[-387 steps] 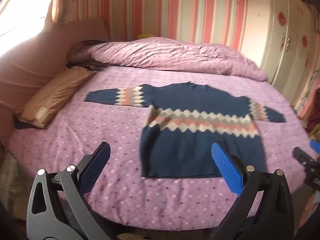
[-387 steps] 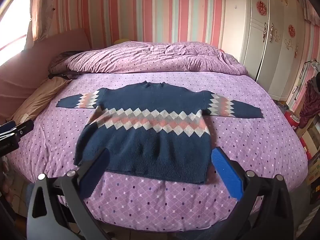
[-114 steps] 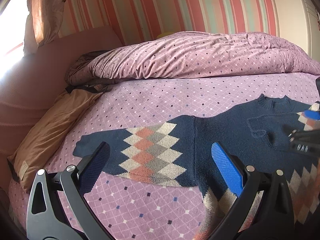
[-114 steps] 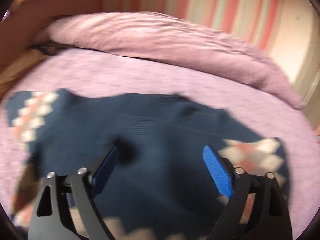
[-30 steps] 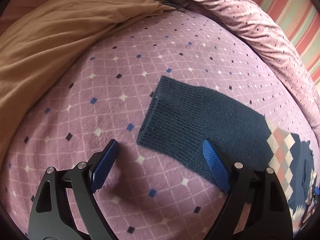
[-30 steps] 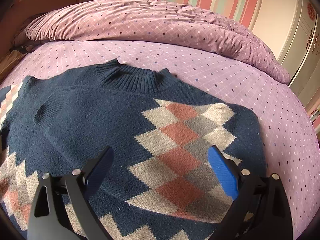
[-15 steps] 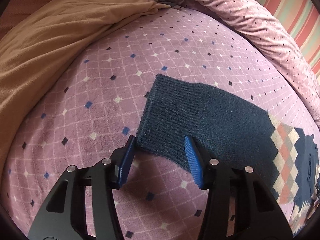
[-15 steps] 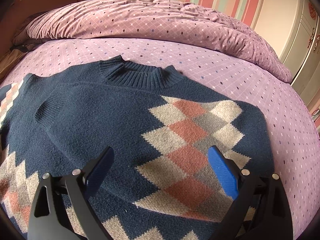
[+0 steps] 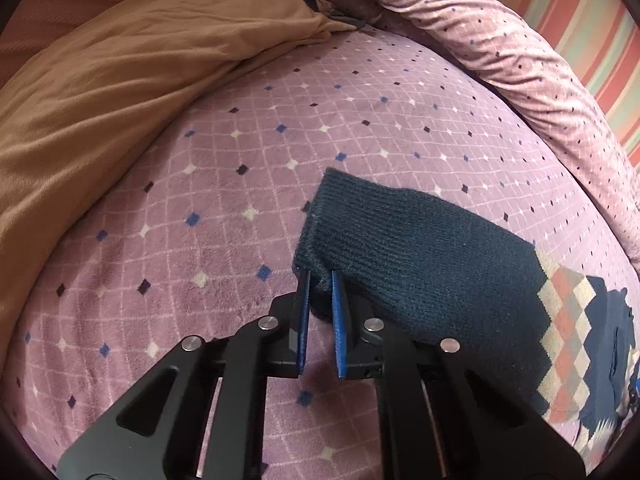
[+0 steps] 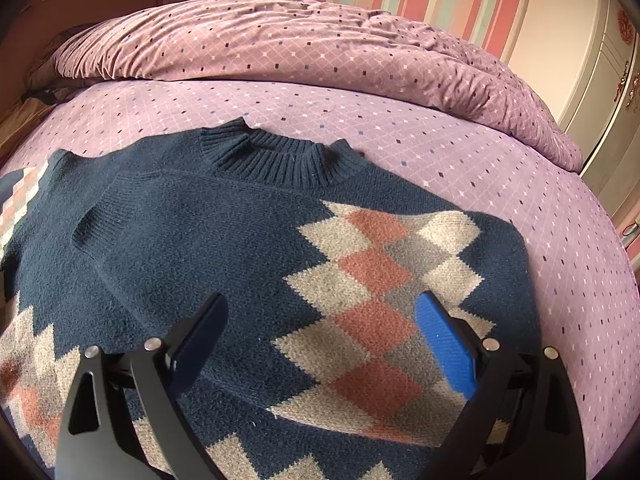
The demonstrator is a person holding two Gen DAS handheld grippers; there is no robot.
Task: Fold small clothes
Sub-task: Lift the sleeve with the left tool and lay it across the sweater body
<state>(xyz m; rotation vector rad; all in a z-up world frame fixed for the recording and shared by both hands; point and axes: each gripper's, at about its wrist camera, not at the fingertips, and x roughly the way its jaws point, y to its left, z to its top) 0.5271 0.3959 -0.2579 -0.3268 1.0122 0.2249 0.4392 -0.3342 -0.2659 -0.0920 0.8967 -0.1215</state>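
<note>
A navy sweater point(image 10: 208, 240) with a band of pink, grey and cream diamonds lies on the purple bed. Its right sleeve point(image 10: 384, 280) is folded in across the chest, and the ribbed collar point(image 10: 276, 156) points to the far side. My right gripper point(image 10: 320, 332) is open and empty, low over the folded sleeve. In the left wrist view the left sleeve point(image 9: 420, 248) stretches out to the left. My left gripper point(image 9: 320, 280) is shut on the near corner of its navy cuff, which bunches between the blue pads.
A tan pillow point(image 9: 120, 80) lies left of the cuff. A rolled purple duvet point(image 10: 320, 48) lies along the far side of the bed. White wardrobe doors point(image 10: 608, 64) stand at the right. The purple diamond-print sheet point(image 9: 200, 208) surrounds the sweater.
My left gripper has closed from wide open onto the cuff corner of the left sleeve. My right gripper stays open and has edged slightly closer over the folded right sleeve.
</note>
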